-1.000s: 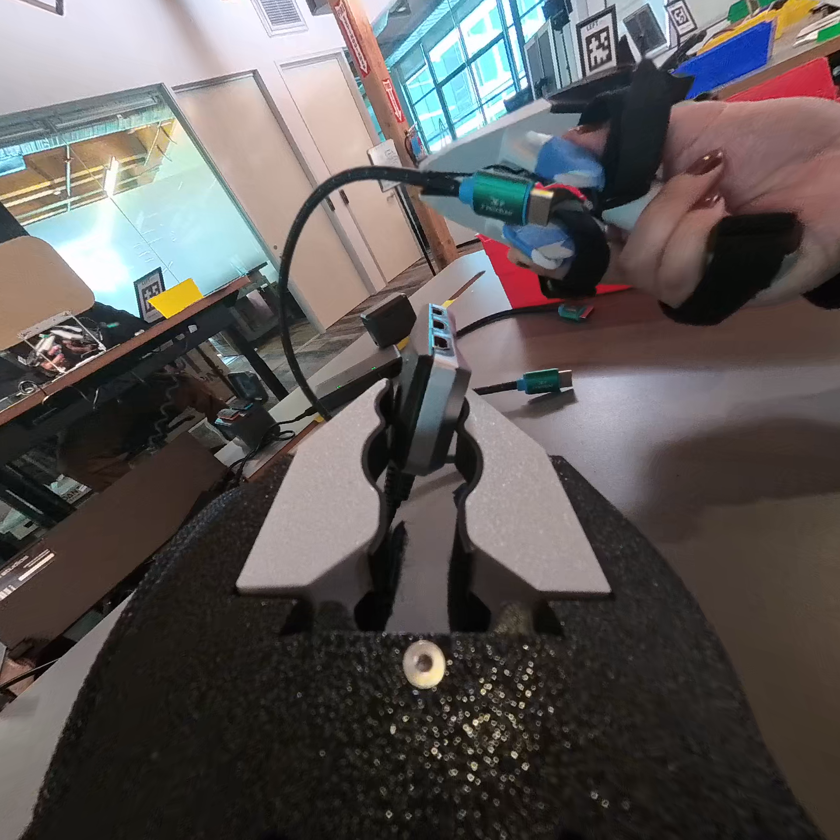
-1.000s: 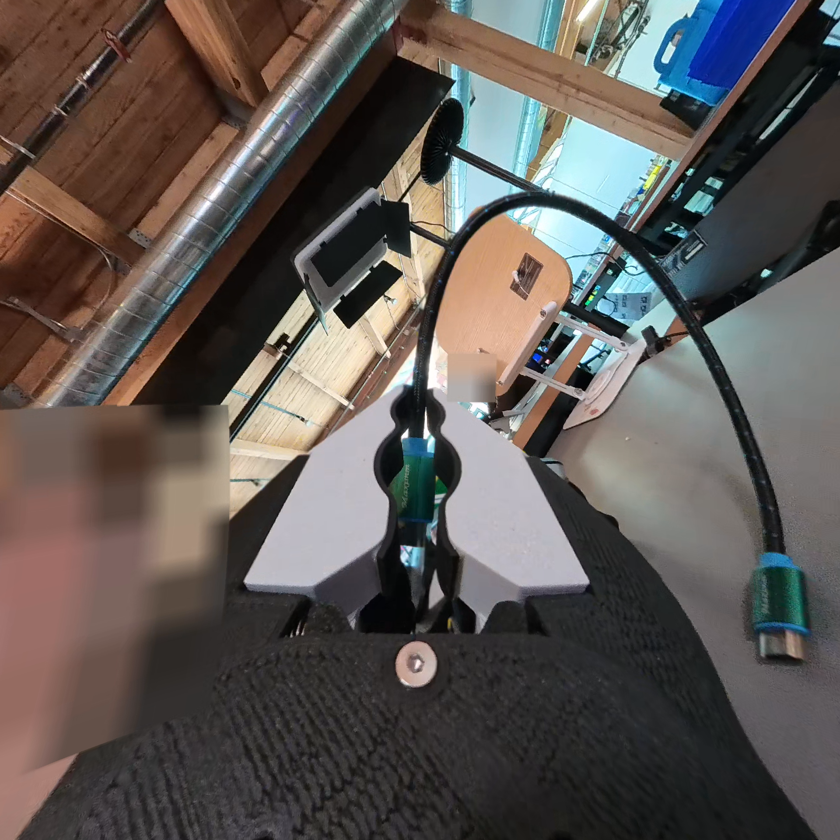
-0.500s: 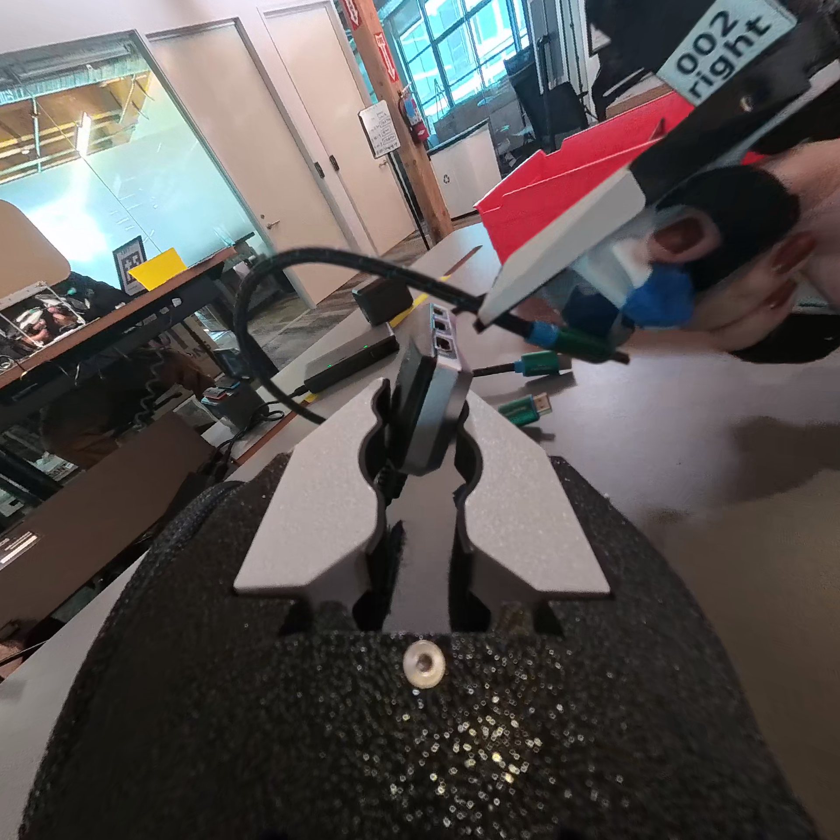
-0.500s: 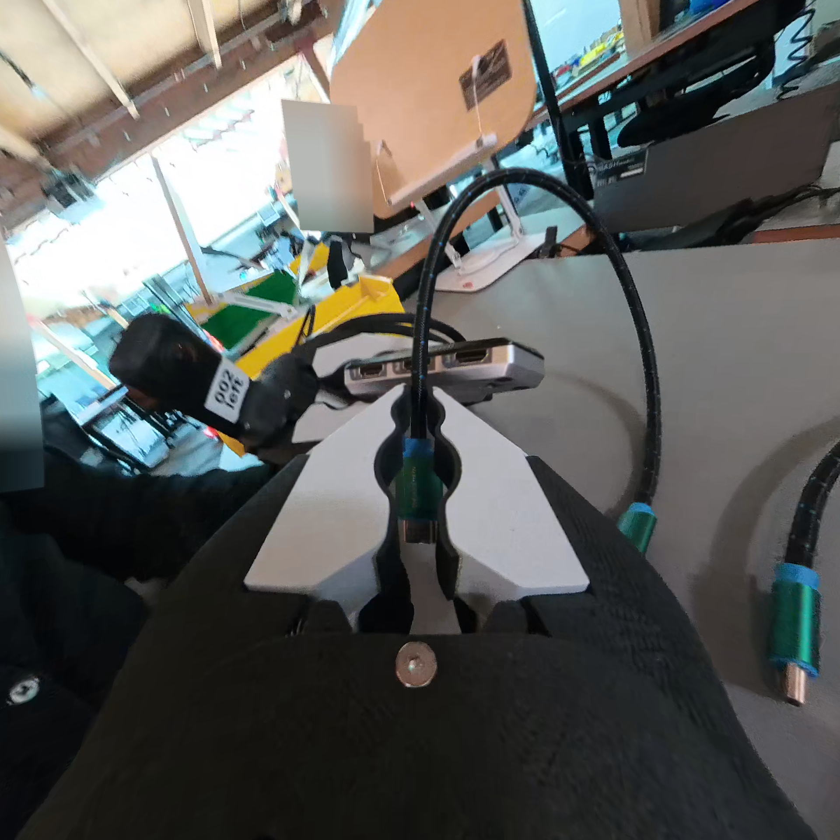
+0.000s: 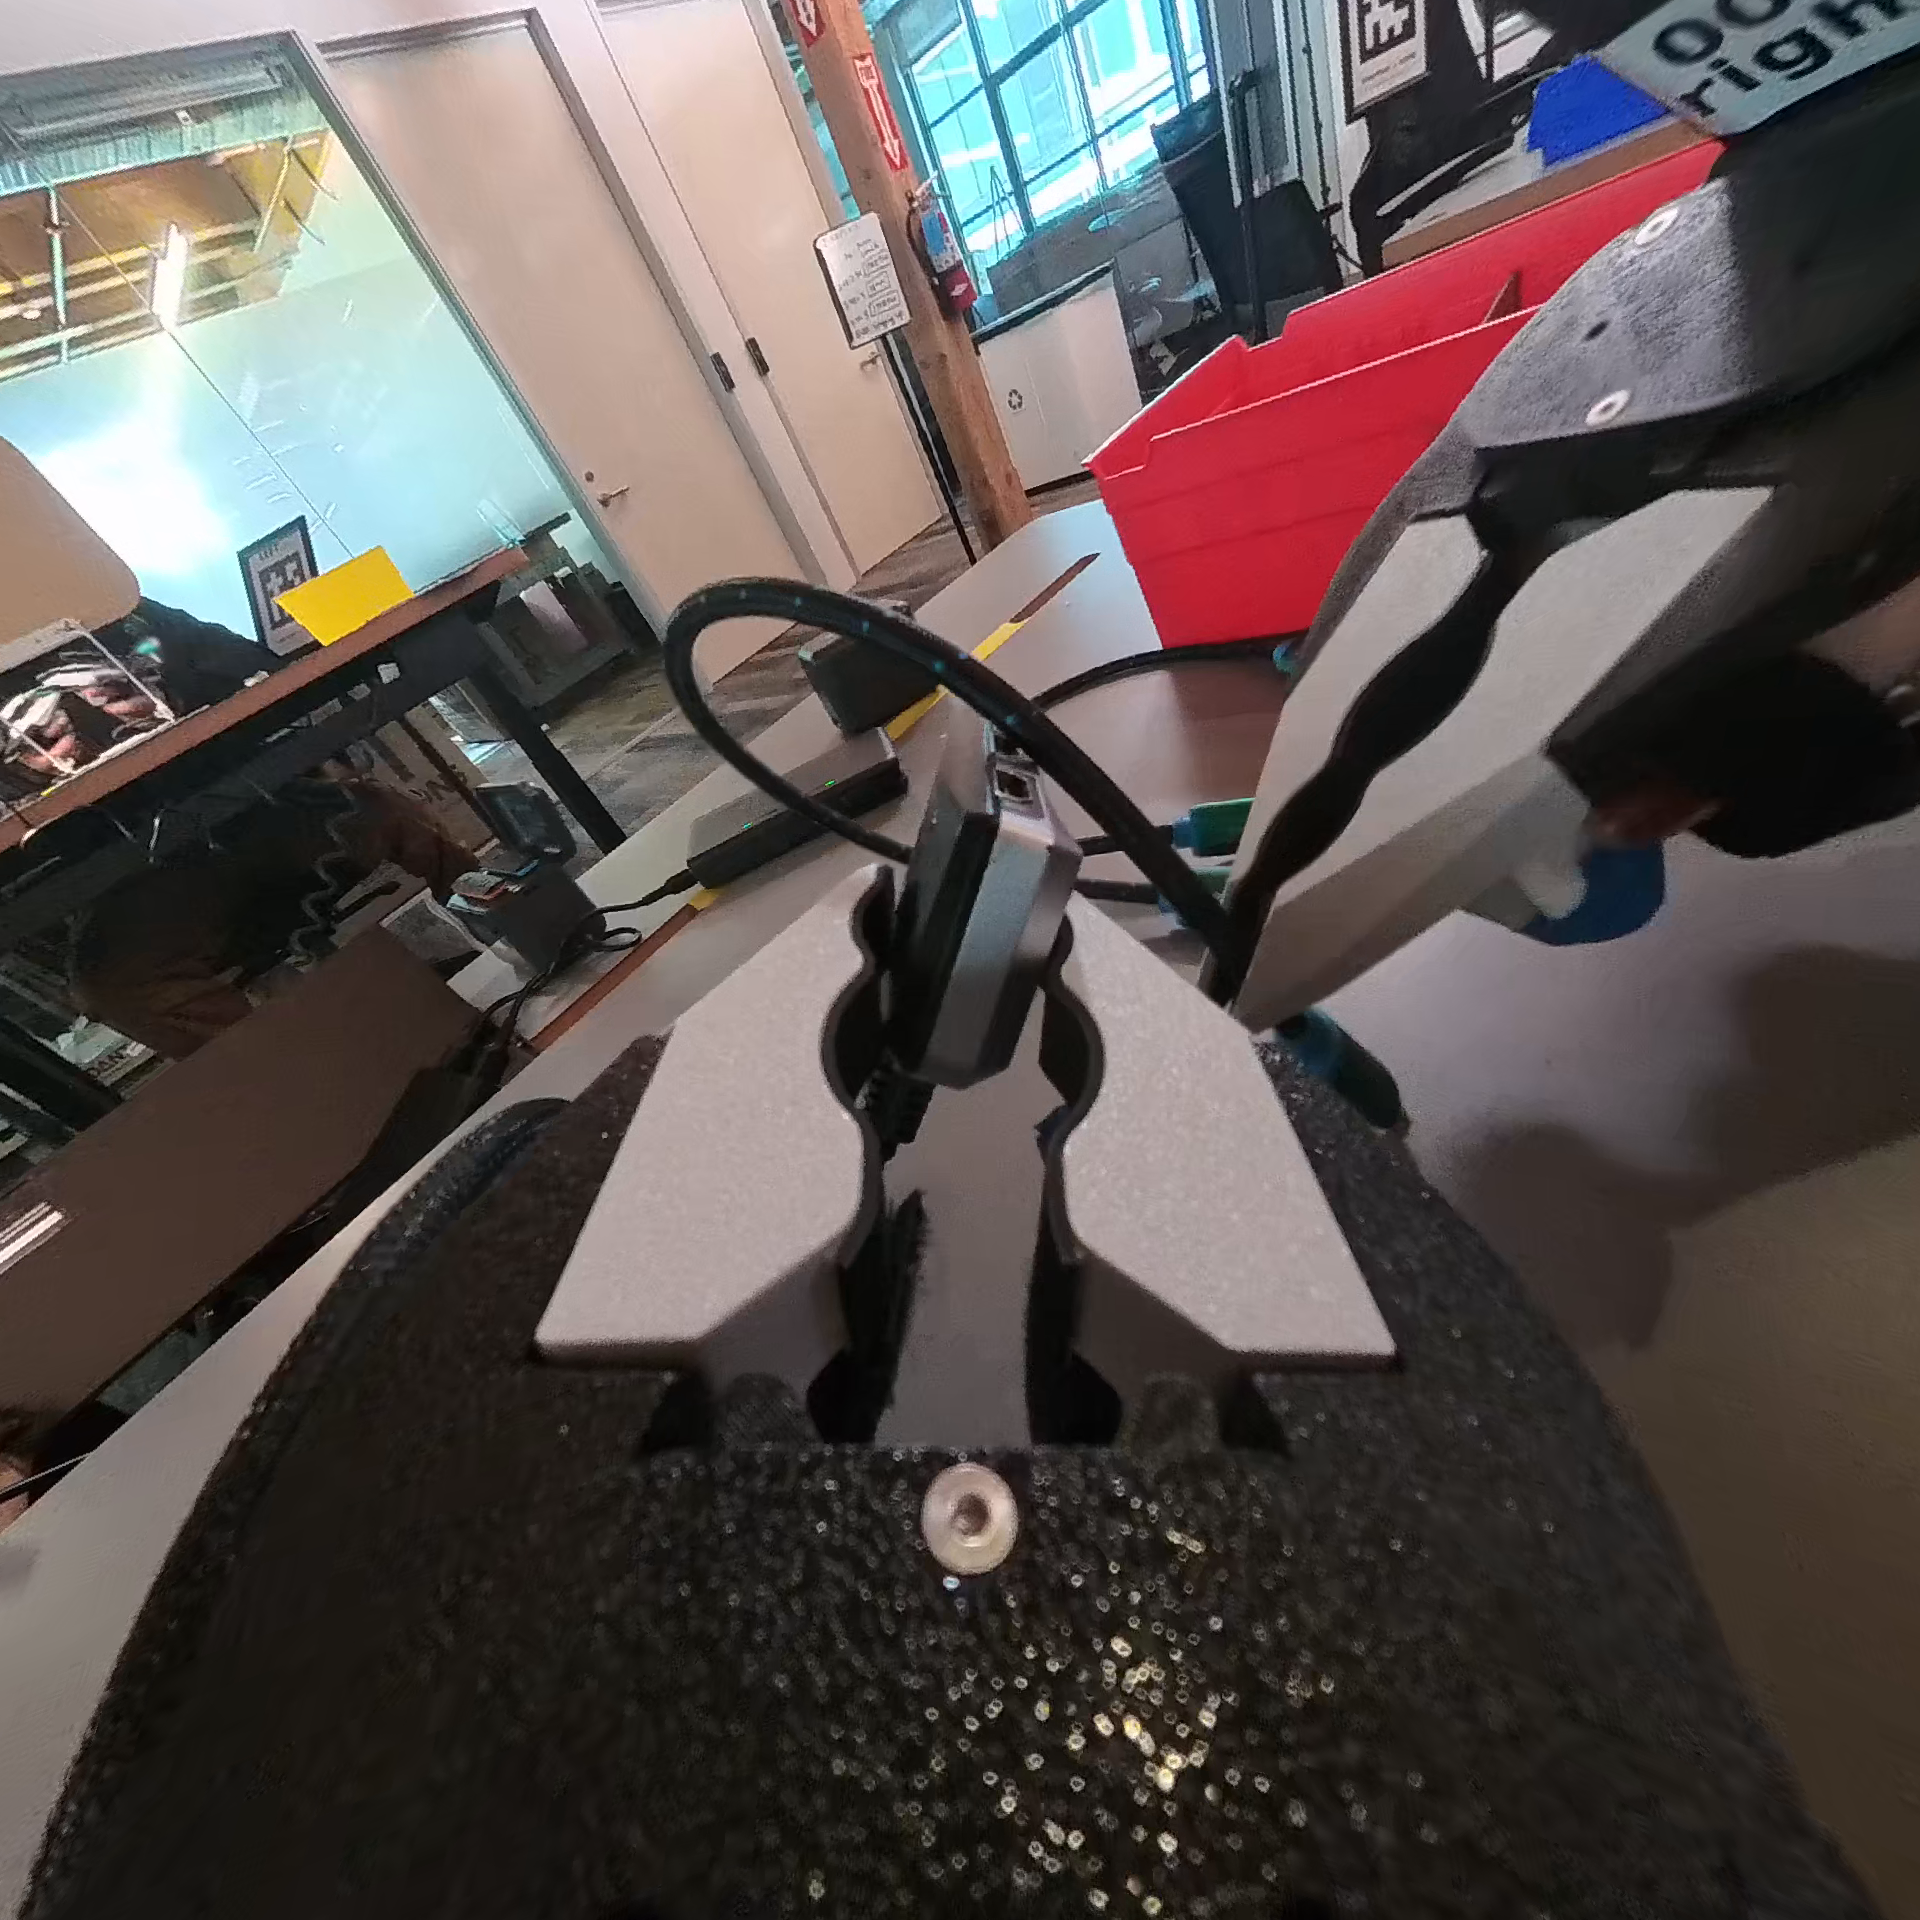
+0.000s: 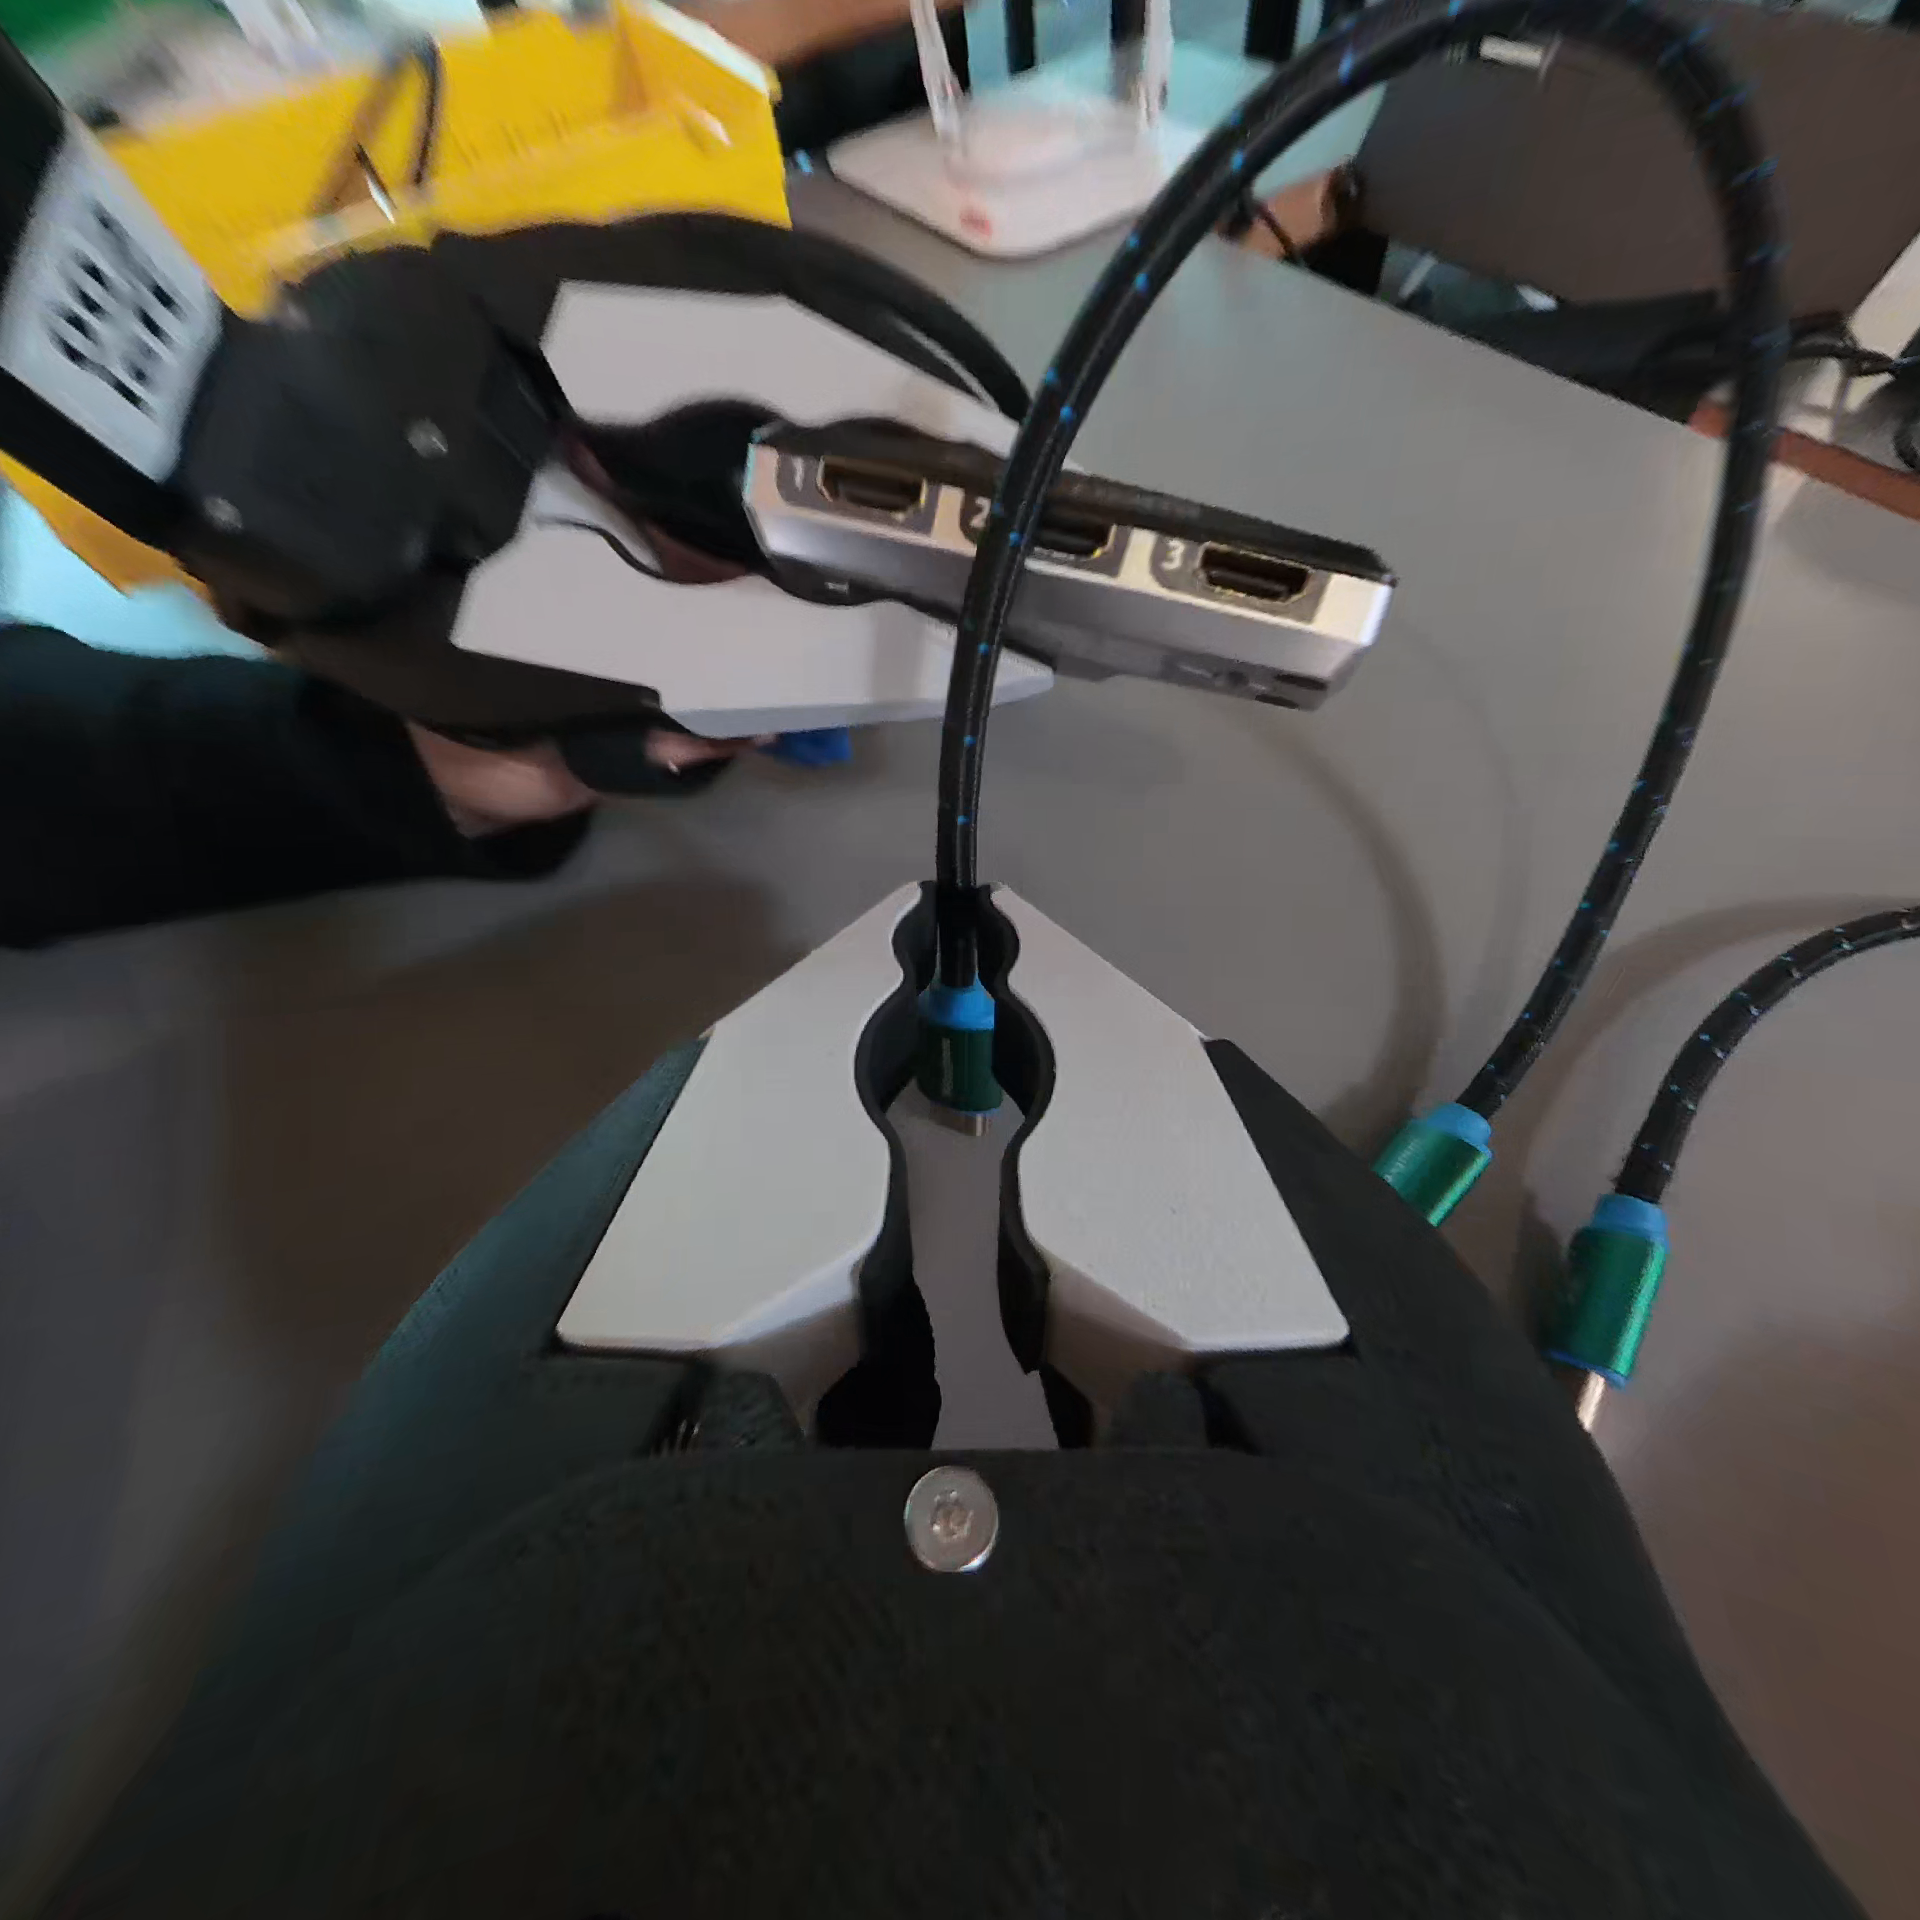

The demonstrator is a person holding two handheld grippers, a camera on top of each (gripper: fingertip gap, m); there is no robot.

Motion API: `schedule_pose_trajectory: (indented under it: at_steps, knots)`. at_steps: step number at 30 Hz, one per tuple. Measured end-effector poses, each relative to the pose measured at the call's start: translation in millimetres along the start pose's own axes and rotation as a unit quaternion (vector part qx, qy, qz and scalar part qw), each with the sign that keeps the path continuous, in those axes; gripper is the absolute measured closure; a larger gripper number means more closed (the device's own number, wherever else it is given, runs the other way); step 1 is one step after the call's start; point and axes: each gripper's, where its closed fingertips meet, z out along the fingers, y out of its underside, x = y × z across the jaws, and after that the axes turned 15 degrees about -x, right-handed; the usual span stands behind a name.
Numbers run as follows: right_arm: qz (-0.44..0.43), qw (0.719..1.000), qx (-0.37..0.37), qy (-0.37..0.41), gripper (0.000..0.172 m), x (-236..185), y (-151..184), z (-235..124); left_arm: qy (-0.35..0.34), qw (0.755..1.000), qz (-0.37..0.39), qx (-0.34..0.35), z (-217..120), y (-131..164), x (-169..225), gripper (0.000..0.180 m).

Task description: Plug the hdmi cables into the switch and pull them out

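A: How does the switch point(image 6: 1070, 566) look?

B: It is a flat grey metal box with rounded corners. On its long edge there are three ports in a row, each with a gold inside and a number beside it. A black cable leaves its back end. The left tongs point(image 5: 961, 940) hold it by its two flat faces, both fingers pressed on it, and it is lifted above the grey table point(image 6: 1299, 790).

A: And the cables?

B: The held HDMI cable point(image 6: 992, 540) is black, braided, with small blue dots. Its plug point(image 6: 958, 1055) has a green metal body, a blue collar and a silver tip. The right tongs point(image 6: 956, 920) are nearly closed on it: the fingertips pinch the cable just beyond the collar, and the green body sits in the round hollow behind them. The silver tip points back to the camera, away from the switch.

A: Where does this cable go from the switch?

B: It rises in front of the middle port, makes a high arch over the switch and comes down to the right of it, to its other green plug point(image 6: 1436, 1162) on the table. A second cable point(image 6: 1704, 1049) lies right of the switch too, its green plug point(image 6: 1605, 1299) just beside the first.

A: Something more around?

B: Behind the switch, to its left, is a yellow bin point(image 6: 468, 135). In the left wrist view a red bin point(image 5: 1320, 468) stands on the table beyond the switch.
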Motion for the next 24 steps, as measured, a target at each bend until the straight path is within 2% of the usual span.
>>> schedule_pose_trajectory:
  at_steps: [7, 12, 15, 18, 24]
  knots:
    - [-0.012, 0.996, -0.080, 0.033, 0.162, 4, 21, 17, 0.006, 1.000, 0.007, 0.000, 0, -1, 4, 0.156]
    - [-0.005, 0.994, -0.106, 0.036, 0.153, 2, 28, 9, 0.006, 1.000, 0.014, -0.003, 1, -1, 5, 0.157]
    - [0.019, 0.992, -0.122, 0.001, 0.136, -2, 29, -1, 0.007, 1.000, 0.017, -0.004, 1, 0, 6, 0.157]
    - [0.047, 0.987, -0.138, -0.068, 0.116, -11, 31, -12, 0.008, 1.000, 0.018, -0.004, 1, 0, 7, 0.158]
    - [0.011, 0.972, -0.188, -0.137, 0.118, -16, 51, -36, 0.009, 1.000, 0.020, -0.003, 1, 0, 7, 0.158]
